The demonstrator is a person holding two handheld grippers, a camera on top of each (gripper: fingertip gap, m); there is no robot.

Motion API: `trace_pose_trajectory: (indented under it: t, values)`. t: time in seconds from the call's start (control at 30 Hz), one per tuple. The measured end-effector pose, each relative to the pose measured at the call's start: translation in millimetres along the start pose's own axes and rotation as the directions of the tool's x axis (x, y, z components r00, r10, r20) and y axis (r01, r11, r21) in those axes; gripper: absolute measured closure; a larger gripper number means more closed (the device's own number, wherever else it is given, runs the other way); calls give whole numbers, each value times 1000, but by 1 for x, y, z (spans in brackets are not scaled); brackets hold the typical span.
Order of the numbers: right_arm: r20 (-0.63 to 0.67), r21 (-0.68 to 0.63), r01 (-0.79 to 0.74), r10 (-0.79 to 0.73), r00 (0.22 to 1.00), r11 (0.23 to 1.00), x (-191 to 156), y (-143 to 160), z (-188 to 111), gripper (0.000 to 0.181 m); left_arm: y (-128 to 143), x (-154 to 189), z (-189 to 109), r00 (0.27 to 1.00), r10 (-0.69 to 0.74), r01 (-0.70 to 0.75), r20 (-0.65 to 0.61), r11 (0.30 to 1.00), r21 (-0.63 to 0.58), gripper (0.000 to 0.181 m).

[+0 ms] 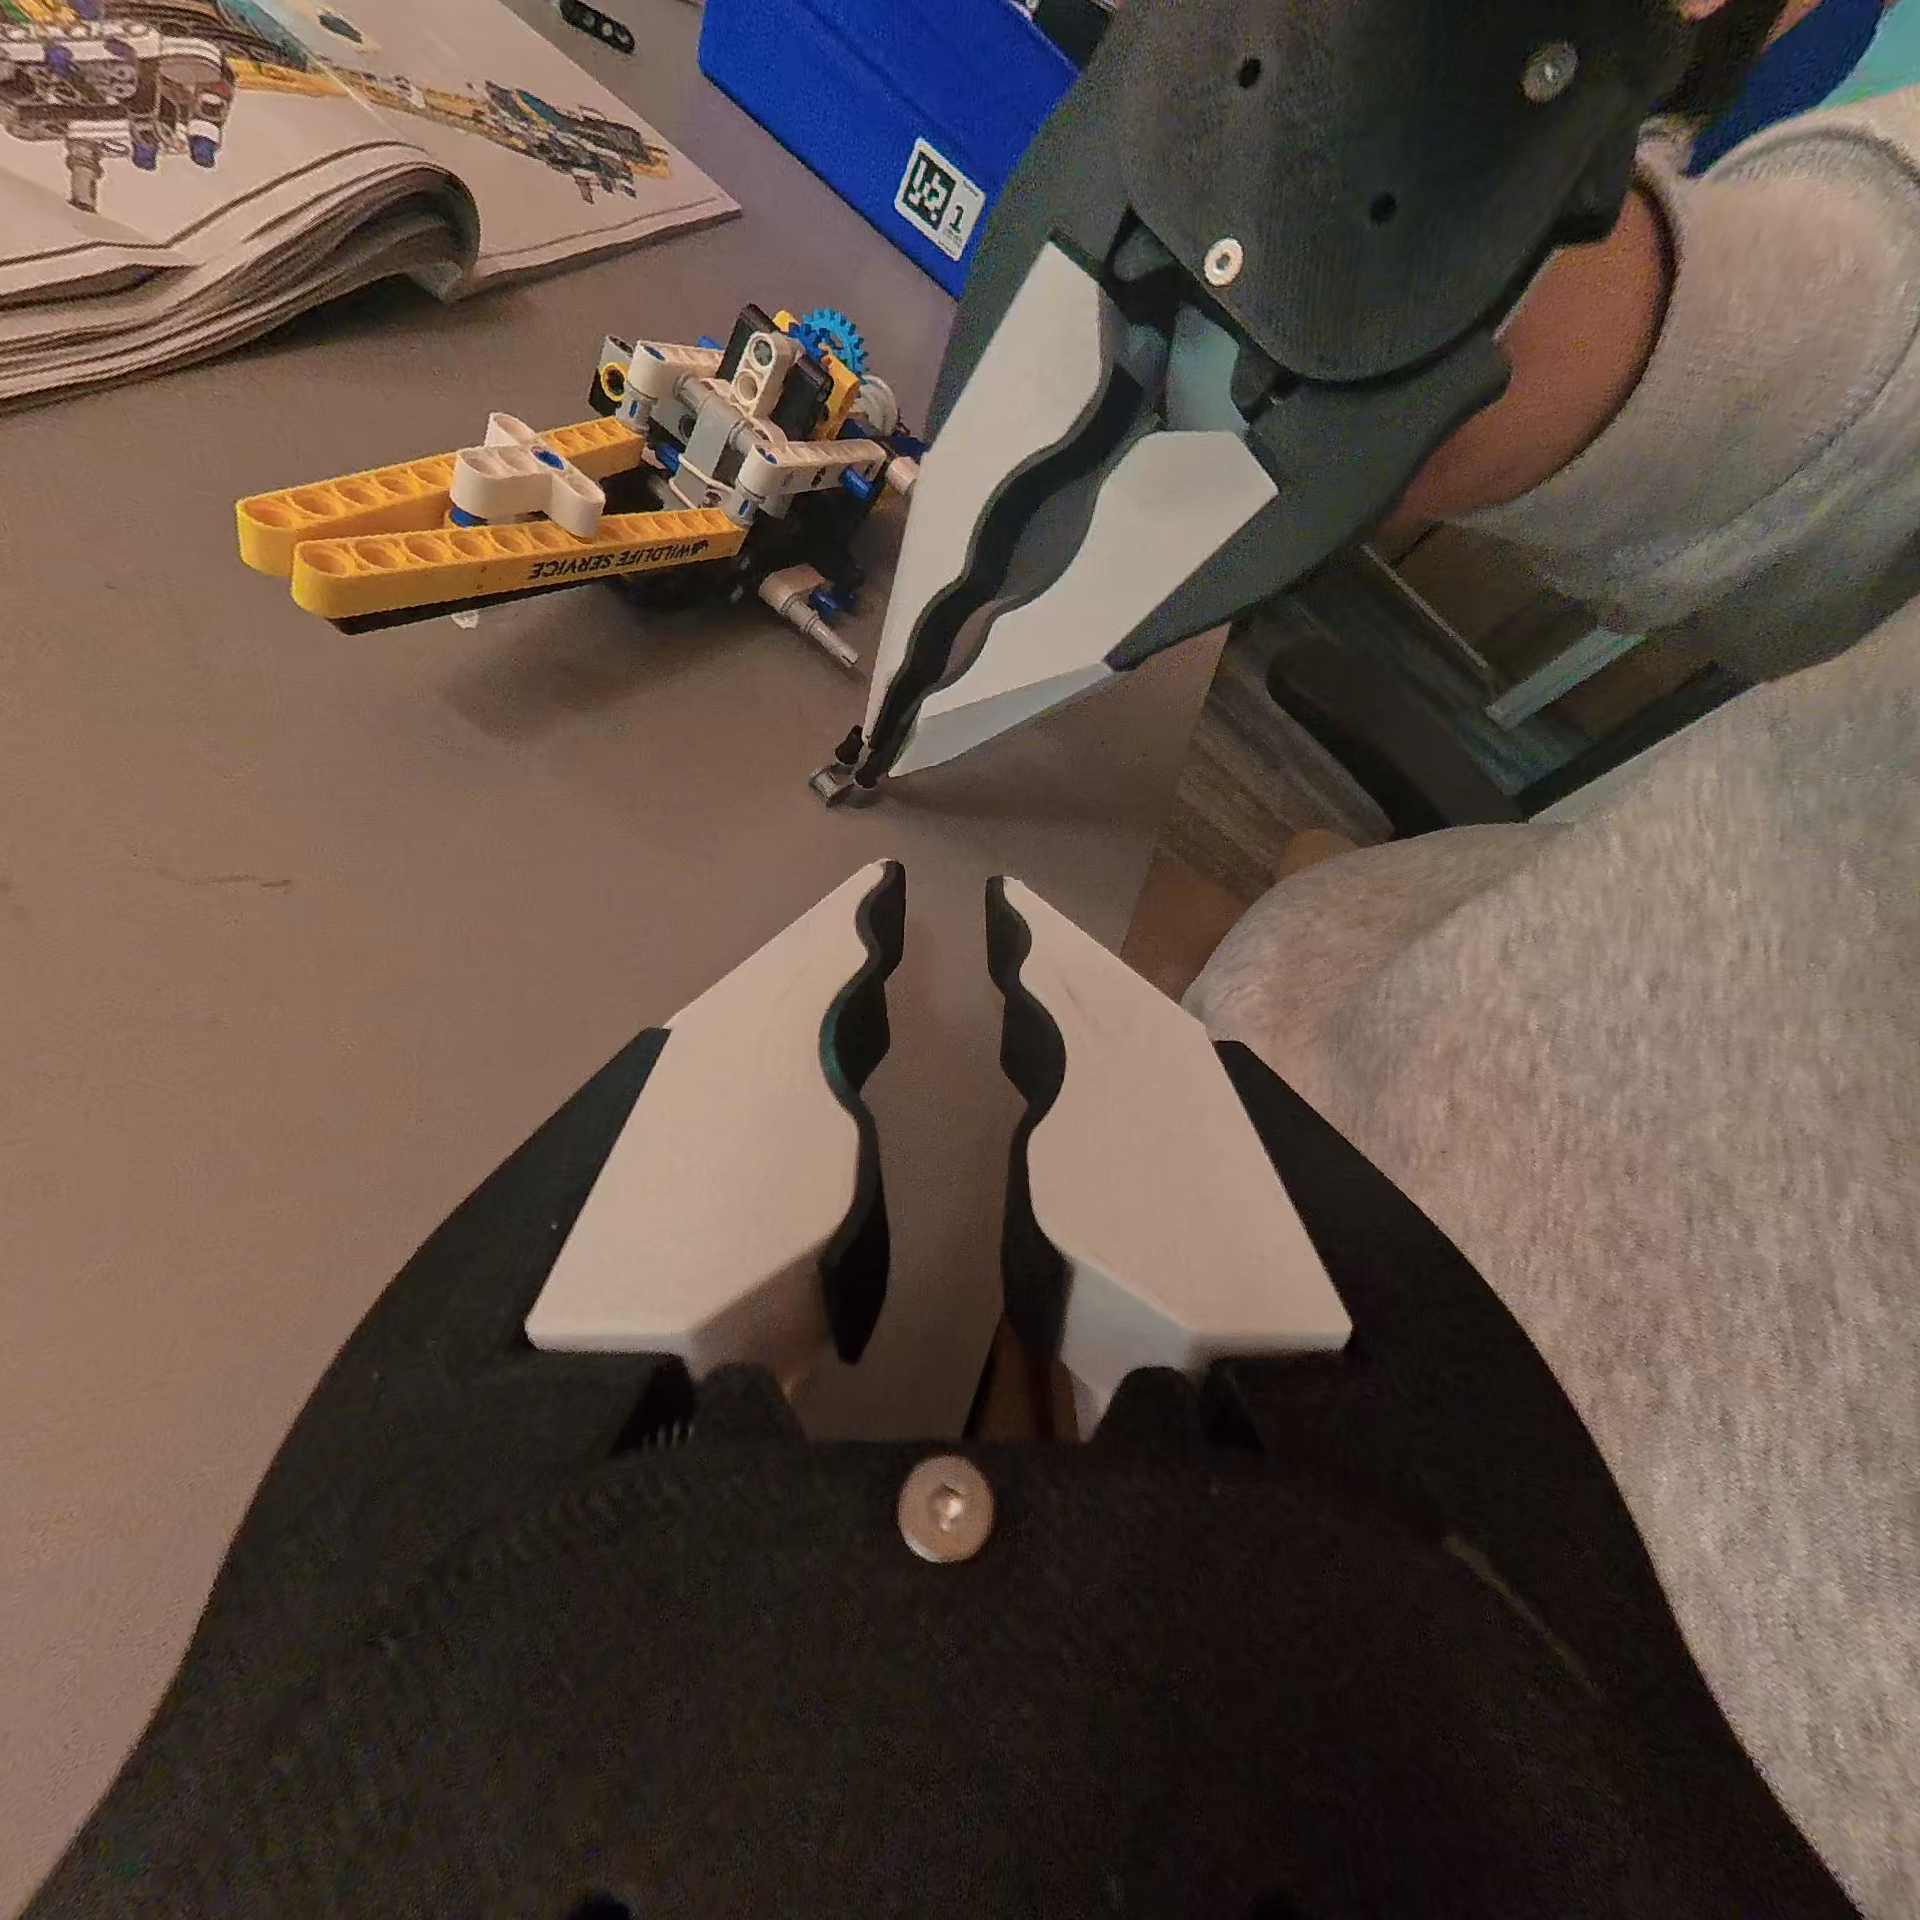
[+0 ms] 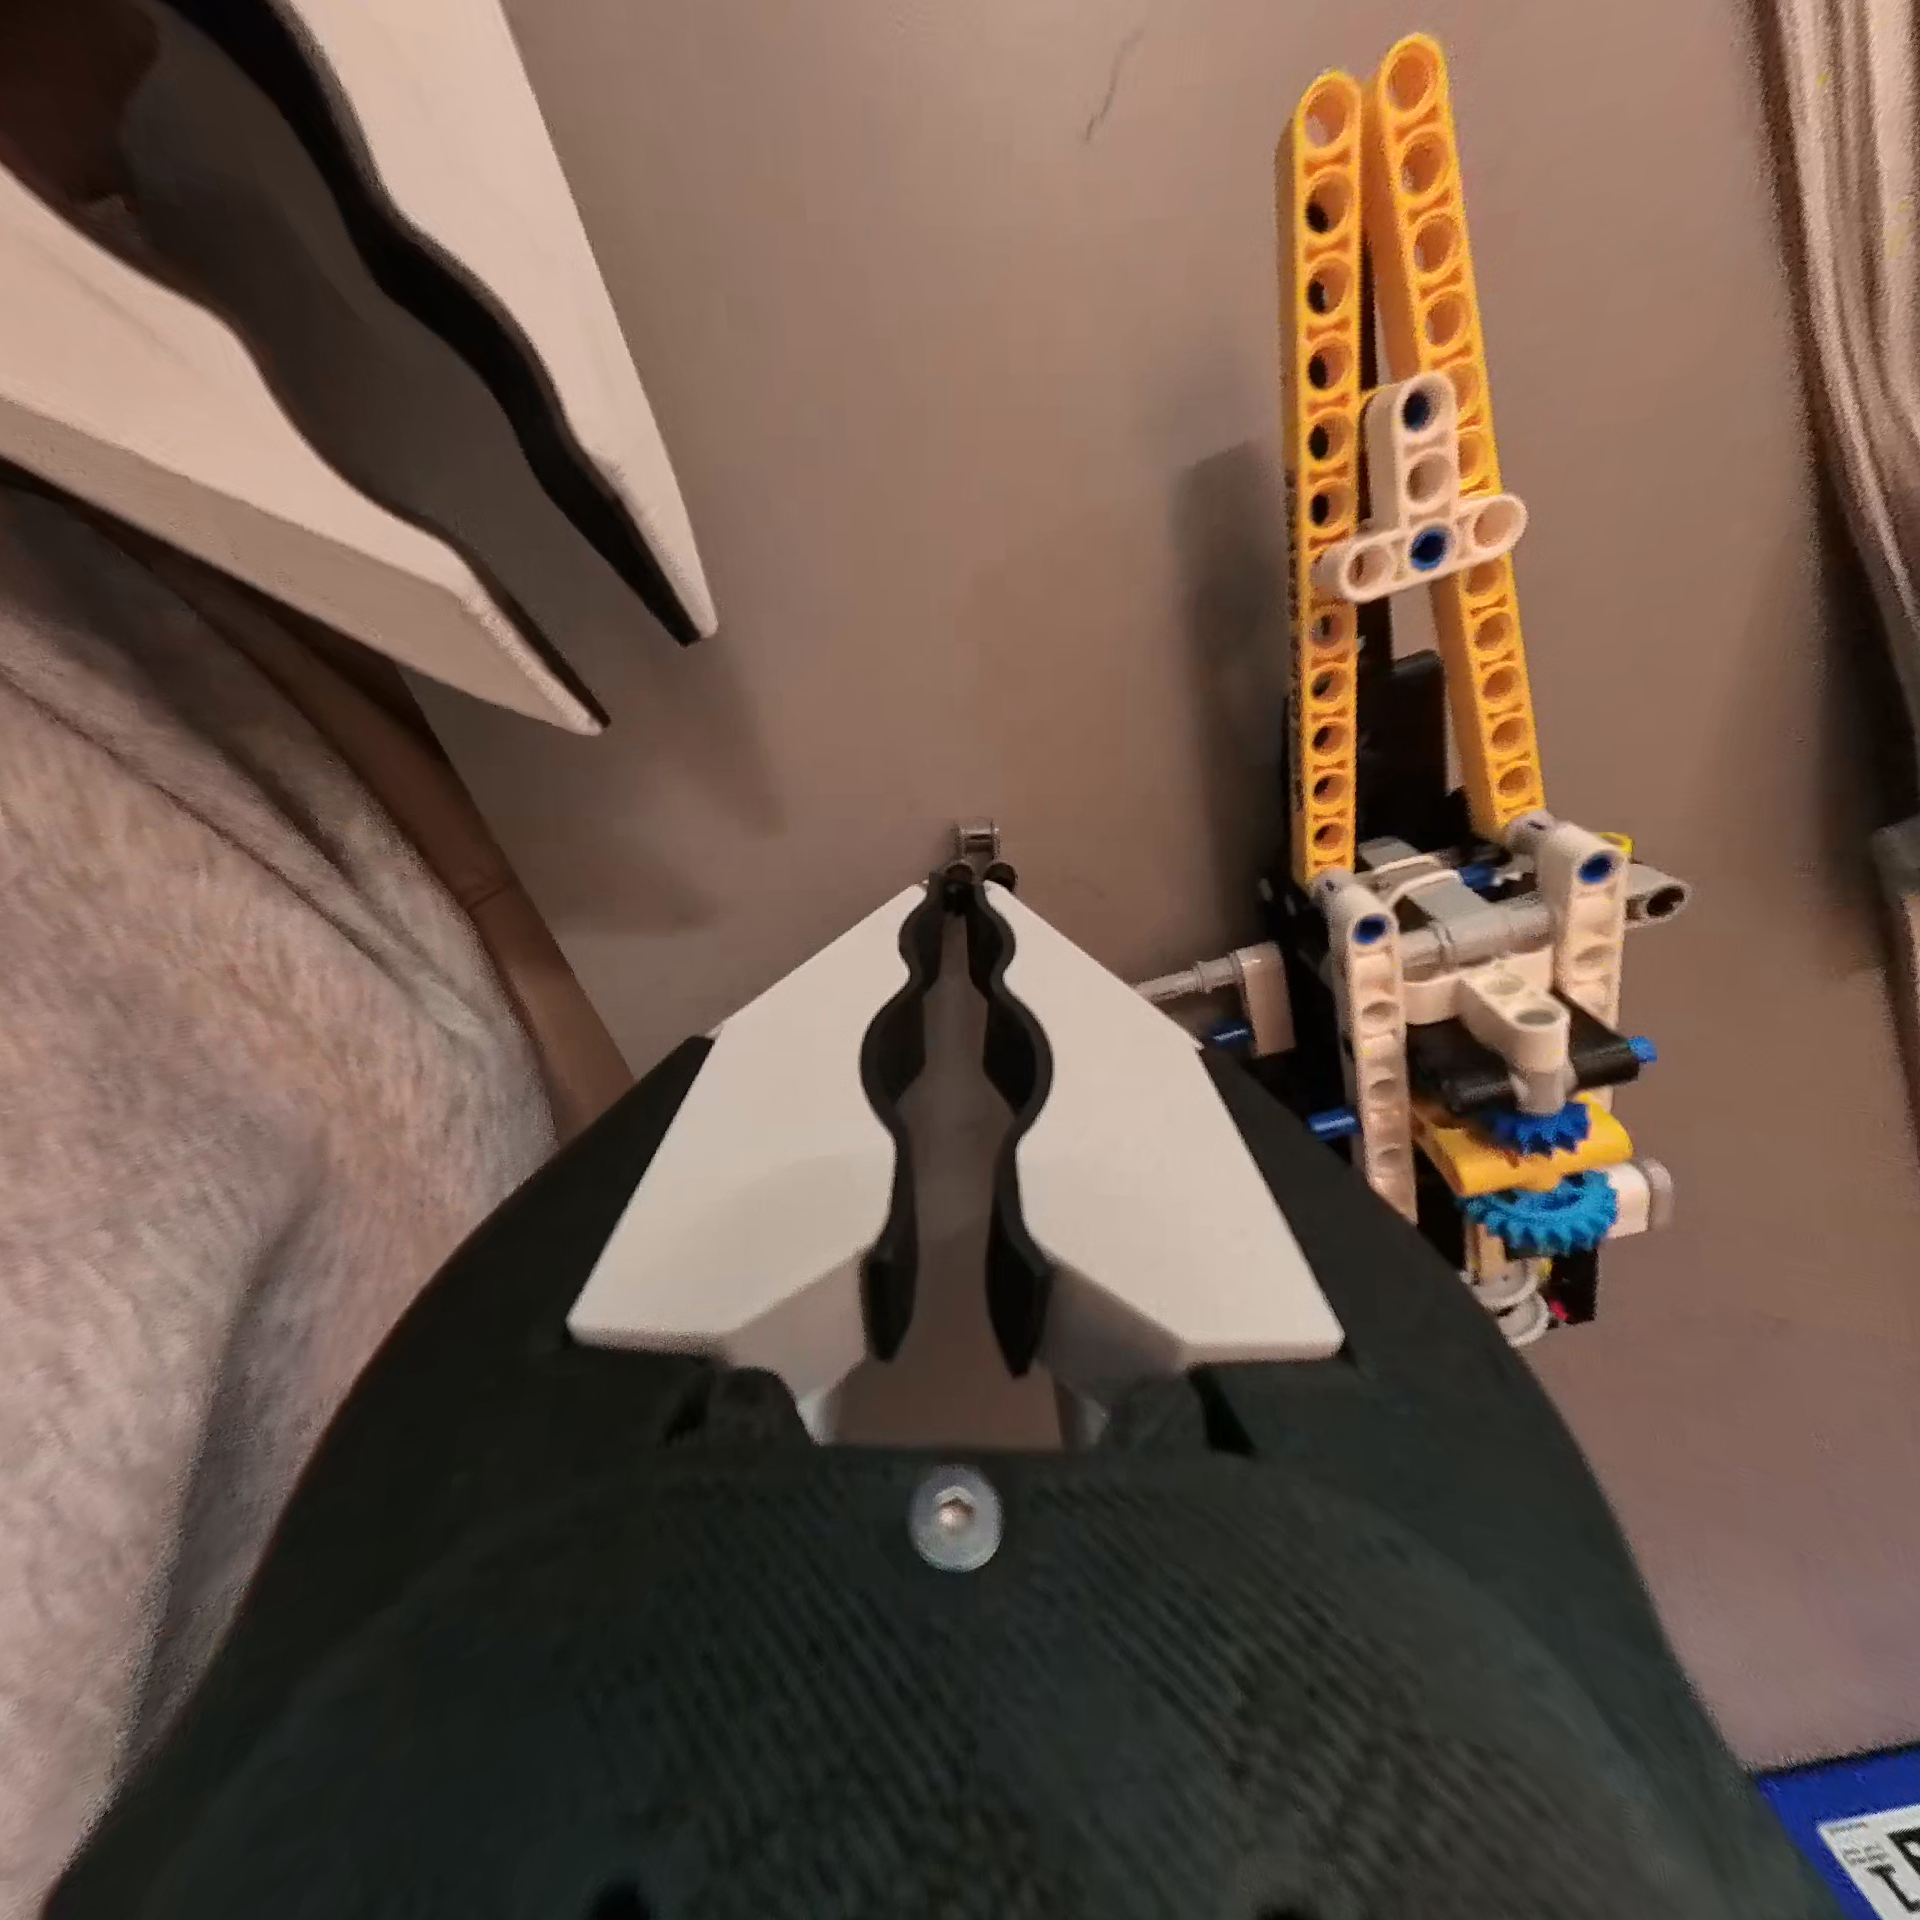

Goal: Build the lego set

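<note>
A part-built lego model (image 1: 582, 499) with two long yellow beams, white and grey connectors and blue gears lies on the grey table; it also shows in the right wrist view (image 2: 1434, 779). My right gripper (image 2: 975, 883) is shut on a small grey and black pin piece (image 2: 975, 847), its tip at the table just right of the model. The same gripper (image 1: 868, 764) and pin piece (image 1: 836, 781) show in the left wrist view. My left gripper (image 1: 943, 883) is open and empty, pointing at the pin from close by. Its fingers (image 2: 499, 416) show at the upper left of the right wrist view.
An open instruction booklet (image 1: 260, 177) lies at the back left. A blue bin (image 1: 883, 114) with a white label stands behind the model; its corner shows in the right wrist view (image 2: 1849, 1829). A person's grey sleeve (image 1: 1610, 1143) and the table edge (image 1: 1184, 790) are on the right. Tip to tip, the grippers are about 6 cm apart.
</note>
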State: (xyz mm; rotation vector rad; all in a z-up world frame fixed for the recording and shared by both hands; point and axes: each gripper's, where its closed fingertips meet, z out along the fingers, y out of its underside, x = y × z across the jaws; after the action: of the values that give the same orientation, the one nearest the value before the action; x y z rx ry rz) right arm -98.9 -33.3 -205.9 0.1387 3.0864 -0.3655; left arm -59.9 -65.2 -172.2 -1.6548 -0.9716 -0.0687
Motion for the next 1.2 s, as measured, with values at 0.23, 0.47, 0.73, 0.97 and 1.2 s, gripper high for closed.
trace_pose_trajectory:
  t: [0.23, 0.47, 0.73, 0.97, 1.2]
  values:
    - [36, -130, 56, -52, 998, 990, 1, -1, 0, 178, 0, -1, -1, 1000, -10, 10, -1, 1000, 3, 168]
    - [11, -186, 119, -119, 993, 975, 0, -3, 2, 178, 0, -1, -1, 1000, -23, 23, -12, 1000, 6, 168]
    - [27, -144, 85, -82, 996, 986, 1, 0, 1, 178, 0, -1, -3, 999, -42, 42, -23, 999, 11, 168]
    - [21, -158, 134, -132, 991, 978, 1, 2, 1, 178, 0, -1, -2, 999, -40, 40, -21, 999, 8, 168]
    - [32, -156, 181, -178, 984, 971, 2, 3, 2, 178, 1, 0, -2, 999, -44, 44, -24, 999, 3, 169]
